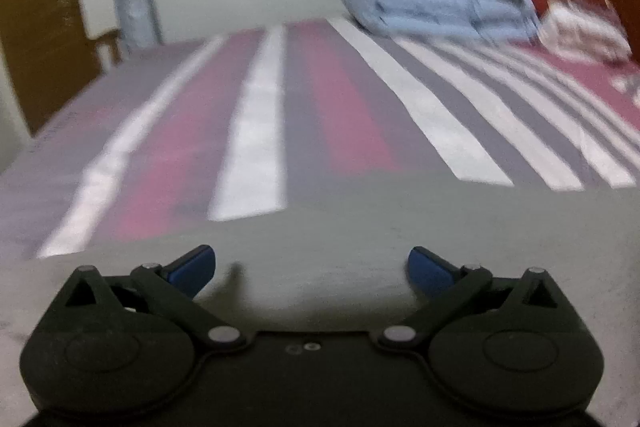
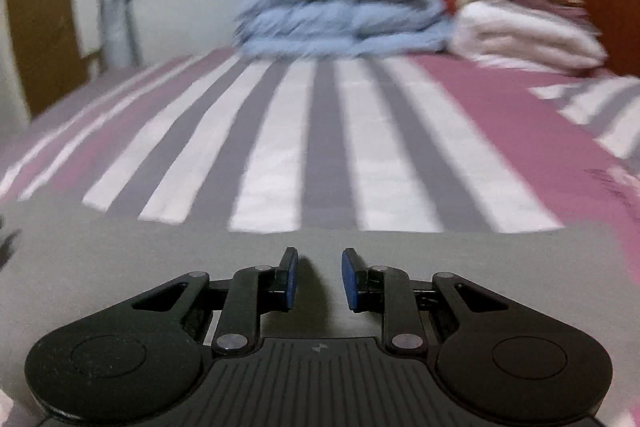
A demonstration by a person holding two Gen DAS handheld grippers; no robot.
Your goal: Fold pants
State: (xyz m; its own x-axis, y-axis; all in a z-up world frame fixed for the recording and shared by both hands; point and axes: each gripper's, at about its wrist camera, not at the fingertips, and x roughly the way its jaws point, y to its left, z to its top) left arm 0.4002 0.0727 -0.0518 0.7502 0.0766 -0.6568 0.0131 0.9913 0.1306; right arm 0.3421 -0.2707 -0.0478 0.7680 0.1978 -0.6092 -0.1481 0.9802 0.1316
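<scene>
We saw both blurred views fronted by plain grey fabric, seemingly the pants (image 2: 120,247), spread on the pink, grey and white striped bedsheet (image 2: 320,131), edges cut off. Above it, the left gripper (image 1: 312,267) gaped wide and empty; the right gripper (image 2: 320,277) stood narrowly apart, gripping nothing.

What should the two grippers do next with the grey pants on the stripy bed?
Probably lower both onto the flat grey fabric pants and pinch the near part: the left gripper gapes wide, the right gripper is narrowly open, neither holding cloth.

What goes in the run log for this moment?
left hand-held gripper: open, empty | right hand-held gripper: open narrowly, empty | grey pants: flat on striped bed
</scene>
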